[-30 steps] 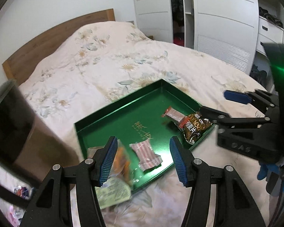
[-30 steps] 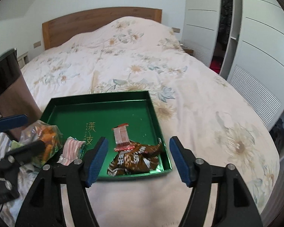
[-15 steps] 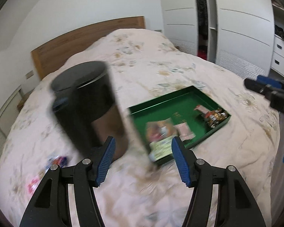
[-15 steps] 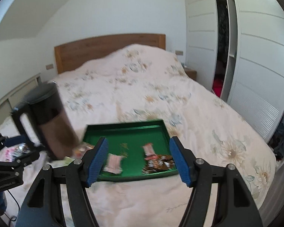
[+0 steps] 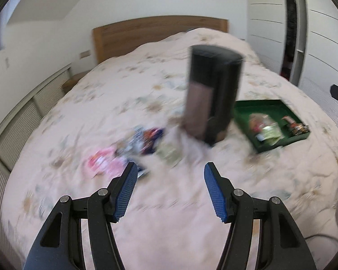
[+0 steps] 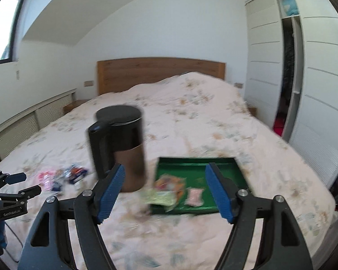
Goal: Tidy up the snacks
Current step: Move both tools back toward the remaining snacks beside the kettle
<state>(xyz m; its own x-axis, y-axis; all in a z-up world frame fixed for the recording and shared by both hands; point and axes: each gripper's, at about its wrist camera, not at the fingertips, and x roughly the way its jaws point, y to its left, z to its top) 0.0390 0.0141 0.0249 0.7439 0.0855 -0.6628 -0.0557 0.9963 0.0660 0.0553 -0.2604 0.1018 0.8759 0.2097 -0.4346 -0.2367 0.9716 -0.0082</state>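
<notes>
A green tray (image 6: 198, 168) lies on the bed and holds an orange packet (image 6: 169, 183), a pink packet (image 6: 195, 196) and a pale green packet (image 6: 160, 196) that hangs over its near left corner. The left wrist view shows the same tray (image 5: 256, 108) far right. A pile of loose snacks (image 5: 128, 150) lies on the quilt, just ahead and left of my left gripper (image 5: 170, 171). That gripper is open with nothing between its fingers. My right gripper (image 6: 165, 168) is open and empty too, held back from the tray. The left gripper (image 6: 29, 182) shows at that view's left edge.
A tall black and brown kettle (image 6: 119, 148) stands on the bed between the loose snacks (image 6: 63, 175) and the tray. A wooden headboard (image 6: 160, 72) is at the far end and white wardrobes (image 6: 315, 90) line the right side. The picture is blurred by motion.
Both grippers have pulled back and up from the tray. The left one has swung left, so the kettle and the loose snack pile now fill its view and the tray sits far right.
</notes>
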